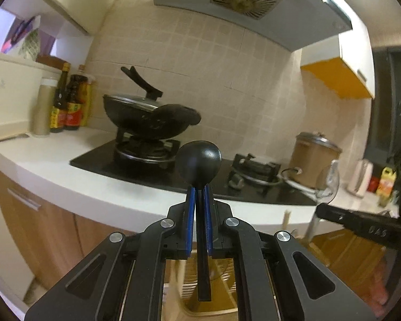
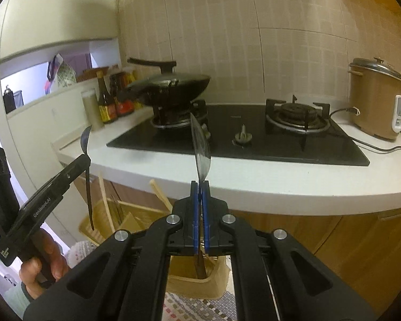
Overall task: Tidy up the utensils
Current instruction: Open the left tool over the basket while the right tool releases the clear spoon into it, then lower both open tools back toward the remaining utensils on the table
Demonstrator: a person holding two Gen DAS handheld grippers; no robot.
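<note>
Spoons [image 1: 199, 160] clamped in both jaws.

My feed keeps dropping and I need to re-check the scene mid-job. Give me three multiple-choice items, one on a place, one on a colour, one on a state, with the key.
1. Where does the wok sit?
A. On the left burner of the stove
B. On the right burner
C. On the floor

2. What colour is the spoon in the left gripper?
A. White
B. Black
C. Red

3. How is the right gripper?
A. Open and empty
B. Open around a bottle
C. Shut on a clear spoon

Key:
1 A: the right wrist view shows the wok on the left burner, while the right burner is bare.
2 B: the round bowl and the handle between the blue fingers are black.
3 C: the fingers press on the handle of the clear spoon, whose bowl stands up above them.
</note>
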